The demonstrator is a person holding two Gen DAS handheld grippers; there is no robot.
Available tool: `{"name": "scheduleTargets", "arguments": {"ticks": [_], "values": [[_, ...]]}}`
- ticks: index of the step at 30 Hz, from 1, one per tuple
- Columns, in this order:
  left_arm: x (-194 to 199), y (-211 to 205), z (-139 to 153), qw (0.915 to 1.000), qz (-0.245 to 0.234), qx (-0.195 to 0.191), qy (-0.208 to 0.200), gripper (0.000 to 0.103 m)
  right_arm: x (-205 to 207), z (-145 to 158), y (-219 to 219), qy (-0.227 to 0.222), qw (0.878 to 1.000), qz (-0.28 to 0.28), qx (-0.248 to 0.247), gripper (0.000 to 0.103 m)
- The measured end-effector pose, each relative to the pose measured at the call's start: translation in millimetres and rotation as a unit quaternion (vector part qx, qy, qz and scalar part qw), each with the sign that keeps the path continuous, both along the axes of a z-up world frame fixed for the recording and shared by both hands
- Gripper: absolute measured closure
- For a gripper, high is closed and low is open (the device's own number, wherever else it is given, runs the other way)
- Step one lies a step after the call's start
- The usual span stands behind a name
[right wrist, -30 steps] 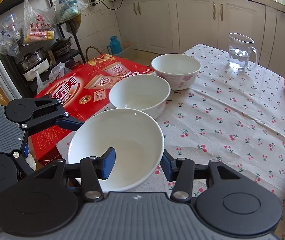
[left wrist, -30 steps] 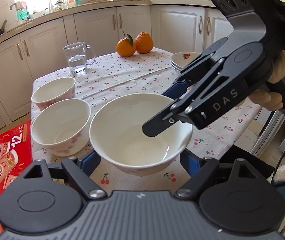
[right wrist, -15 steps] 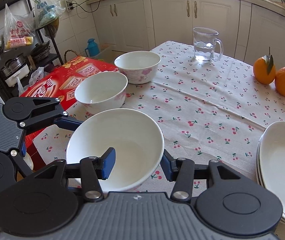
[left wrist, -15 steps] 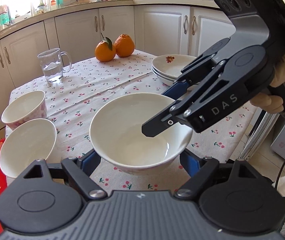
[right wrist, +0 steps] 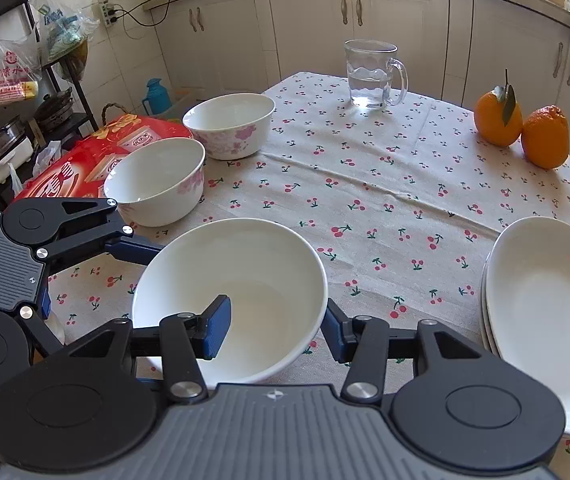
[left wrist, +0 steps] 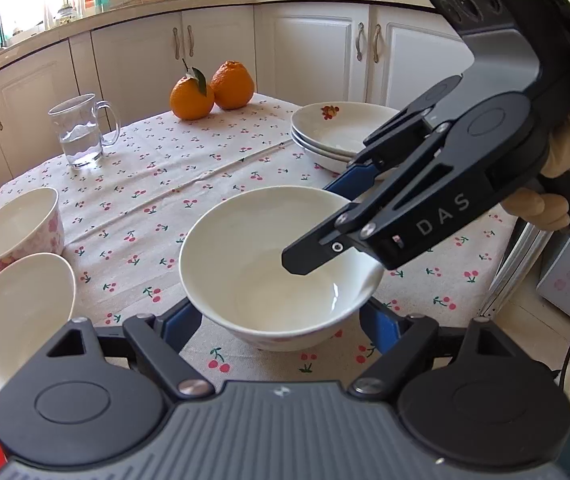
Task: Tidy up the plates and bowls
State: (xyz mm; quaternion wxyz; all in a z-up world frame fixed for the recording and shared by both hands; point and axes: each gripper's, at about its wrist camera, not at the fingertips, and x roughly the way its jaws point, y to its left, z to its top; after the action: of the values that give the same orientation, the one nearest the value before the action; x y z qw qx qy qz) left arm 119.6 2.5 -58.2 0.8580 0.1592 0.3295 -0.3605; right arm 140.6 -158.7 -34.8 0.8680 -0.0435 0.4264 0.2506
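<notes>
Since a second ago, we have carried the large white ceramic bowl sideways over the cherry-print tablecloth on the table, away from the two pink-flowered white bowls near the left edge and toward the stack of shallow white plates with a fruit motif. In the left wrist view those plates have come fully into sight, while the flowered bowls have slid off to the side.

Our right tool is clenched on the bowl's rim, one blue pad inside the bowl and the other outside the wall. Our left tool has its blue pads at either side of the bowl's lower wall and seems to be grasping it; from these views we cannot tell how firmly the pads press. The bowl appears to be held just above the cloth, though we cannot be sure that it is clear of it.

A clear glass mug of water and two oranges sit untouched at the far side.

We judge the bowl is mid-transfer, and the flowered bowls have yet to be gathered.
</notes>
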Motion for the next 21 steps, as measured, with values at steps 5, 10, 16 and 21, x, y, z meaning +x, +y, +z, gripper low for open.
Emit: {"name": "scheduleTargets", "arguments": {"ticks": [5,10,16,21], "values": [[2.7,-1.9,-0.6,1.0000,-0.001,-0.002,0.001,0.018,3.5,-4.6,-2.2,0.003,1.000,-0.006,0.000,0.048],[4.7,-3.1,-1.1,1.0000,-0.002,-0.001,-0.002,0.018,5.6,-8.0,-3.4,0.005,1.000,-0.013,-0.003,0.047],[7.9,-5.1,-2.7,1.0000,-0.002,0.000,-0.002,0.018,6.2,-7.8,-3.7,0.001,1.000,-0.014,-0.004,0.047],[9.1,-4.8,-3.3,1.0000,-0.003,-0.003,-0.001,0.017,7.0,-7.4,-4.4,-0.001,1.000,-0.017,-0.003,0.046]]}}
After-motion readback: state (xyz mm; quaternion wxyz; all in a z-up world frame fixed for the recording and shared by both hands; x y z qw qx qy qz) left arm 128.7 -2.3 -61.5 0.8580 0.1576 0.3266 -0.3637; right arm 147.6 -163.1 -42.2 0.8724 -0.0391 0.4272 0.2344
